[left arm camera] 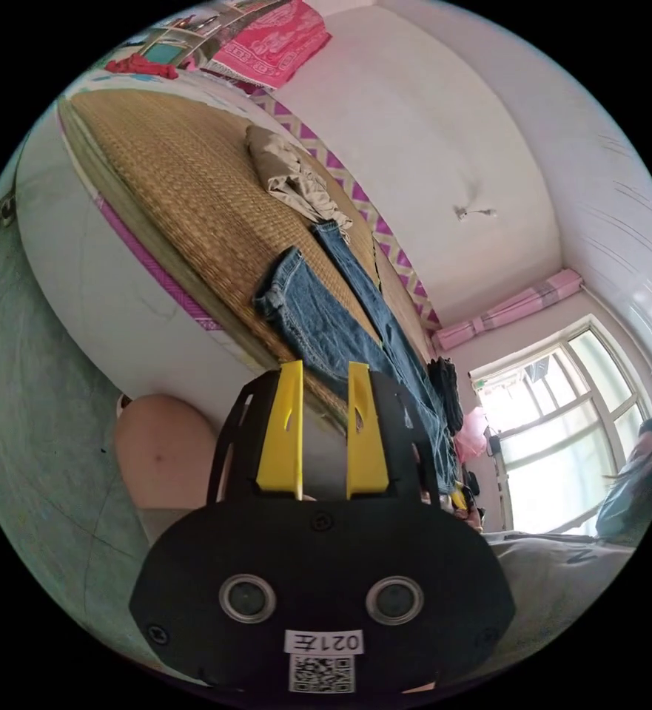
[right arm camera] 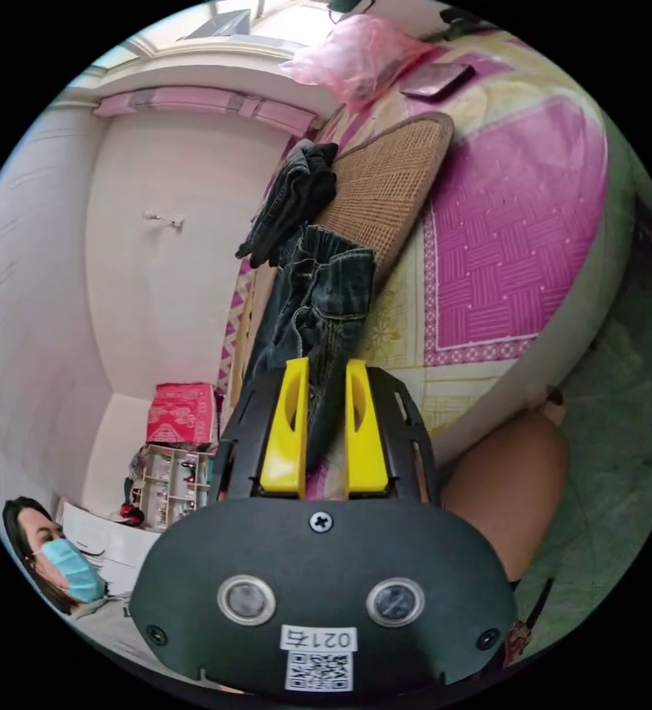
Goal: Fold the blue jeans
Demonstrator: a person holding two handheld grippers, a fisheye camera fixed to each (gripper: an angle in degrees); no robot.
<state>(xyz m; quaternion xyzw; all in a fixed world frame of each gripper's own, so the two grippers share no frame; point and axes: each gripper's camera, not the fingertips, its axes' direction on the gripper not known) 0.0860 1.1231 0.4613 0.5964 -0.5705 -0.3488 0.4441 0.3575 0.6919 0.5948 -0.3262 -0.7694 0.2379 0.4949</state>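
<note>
two hand-held grippers face the bed, and each looks spread with nothing between its yellow jaws. the left hand-held gripper [left arm camera: 324, 366] hovers near the mat's edge at the hem end of the blue jeans [left arm camera: 340, 318], which lie stretched out on the woven mat [left arm camera: 170, 170], legs running from about 10 o'clock toward 4 o'clock in the left gripper view. a beige garment [left arm camera: 292, 174] lies bunched at 12 o'clock of one leg's end, touching or just overlapping it. the right hand-held gripper [right arm camera: 324, 362] points at the waistband end of the jeans [right arm camera: 318, 296], which sits crumpled at 12 o'clock of its jaws, with a dark garment [right arm camera: 292, 196] heaped just beyond, close enough that i cannot tell whether they touch.

judging from this, no grasp is made yet. the risks: the right jaws could catch only one layer of the bunched waistband, so the fold drags unevenly; the left could pinch a single hem and leave the other leg behind; and lifting may drag the beige or dark garment along where they overlap the denim.
</note>
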